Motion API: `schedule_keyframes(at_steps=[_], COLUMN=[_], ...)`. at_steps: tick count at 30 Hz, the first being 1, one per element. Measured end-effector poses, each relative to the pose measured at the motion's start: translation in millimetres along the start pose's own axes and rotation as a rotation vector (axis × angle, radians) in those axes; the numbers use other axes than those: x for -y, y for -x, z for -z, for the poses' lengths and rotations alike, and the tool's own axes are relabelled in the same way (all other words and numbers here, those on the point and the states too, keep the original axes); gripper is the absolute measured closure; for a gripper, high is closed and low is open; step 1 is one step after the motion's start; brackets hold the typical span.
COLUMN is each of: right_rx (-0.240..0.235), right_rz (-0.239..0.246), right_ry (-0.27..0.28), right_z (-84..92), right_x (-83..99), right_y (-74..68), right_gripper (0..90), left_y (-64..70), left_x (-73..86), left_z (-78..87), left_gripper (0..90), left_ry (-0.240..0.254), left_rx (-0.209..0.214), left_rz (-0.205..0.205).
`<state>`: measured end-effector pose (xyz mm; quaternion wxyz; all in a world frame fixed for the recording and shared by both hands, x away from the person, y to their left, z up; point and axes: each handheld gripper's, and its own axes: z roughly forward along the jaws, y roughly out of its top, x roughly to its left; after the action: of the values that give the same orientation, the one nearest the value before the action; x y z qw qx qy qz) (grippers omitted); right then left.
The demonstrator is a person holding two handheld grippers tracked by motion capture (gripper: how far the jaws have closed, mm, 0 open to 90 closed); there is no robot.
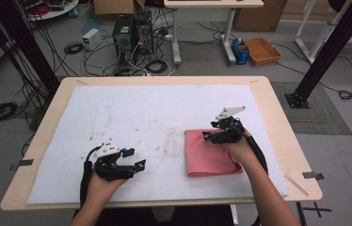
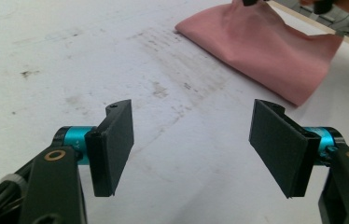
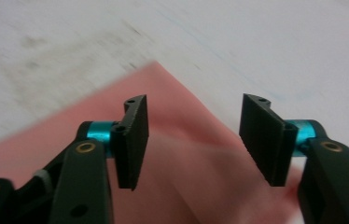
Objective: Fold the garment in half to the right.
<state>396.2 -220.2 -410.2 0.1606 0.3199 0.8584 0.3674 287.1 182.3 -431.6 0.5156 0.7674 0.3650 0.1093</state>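
Blurred right tool (image 3: pixel 193 140), jaws apart, hides part of pink cloth (image 3: pixel 172 186).

- Pink cloth (image 1: pixel 210 155): folded into a rough rectangle, lying flat on the white mat on the right half of the table.
- Its surface is smooth, with a thicker folded edge along the near side.

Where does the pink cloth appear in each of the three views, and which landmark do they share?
High view: the pink cloth lies right of centre, under the right gripper.
Left gripper view: the pink cloth lies top right, beyond the open jaws.
Right gripper view: the pink cloth spreads across the lower half, behind the open jaws.
Shared landmark: the white mat, with its grey smudges beside the cloth.
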Motion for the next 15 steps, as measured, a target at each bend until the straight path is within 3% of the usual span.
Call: schedule_keyframes(at_steps=[5,12,15], right_rx=[0.015,0.024,0.024], right_rz=[-0.064,-0.085,-0.095], right_ry=[-0.026,0.000,0.038], right_z=[-5.9,-2.1,9.2], right_x=[27.9,29.4,28.4], right_y=[10.4,17.8,19.2], right_gripper=[48.7,47.5,46.7], left_y=[4.6,5.1,3.9], left_x=[-1.4,-1.7,-1.1], left_z=[-6.6,-11.2,-9.7], left_gripper=[30.8,30.7,30.8], left_ry=[-0.013,-0.019,-0.021], left_rx=[0.023,0.033,0.028], left_rz=[-0.014,-0.014,-0.012])
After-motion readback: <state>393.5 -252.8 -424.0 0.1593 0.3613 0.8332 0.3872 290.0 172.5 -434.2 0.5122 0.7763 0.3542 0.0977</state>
